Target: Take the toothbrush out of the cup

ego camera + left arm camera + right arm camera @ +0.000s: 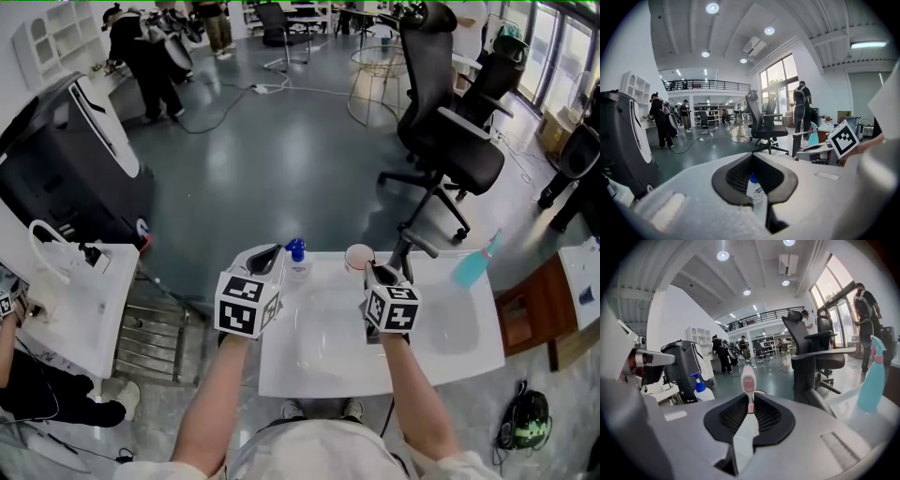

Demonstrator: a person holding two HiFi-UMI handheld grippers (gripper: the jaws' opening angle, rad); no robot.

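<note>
Our right gripper [750, 400] has its jaws pinched nearly closed on the neck of the toothbrush [748, 381], which is standing upright in the cup [359, 256]. We'd lift straight up and slowly, so the handle doesn't drag the cup over.

Glossy grey floor [281, 159], cable [225, 108] trailing. Black office chairs [450, 150] beyond white tabletop [309, 375]. Tall windows [780, 77]; round ceiling lights [712, 8]; railed mezzanine [708, 84] at back.
</note>
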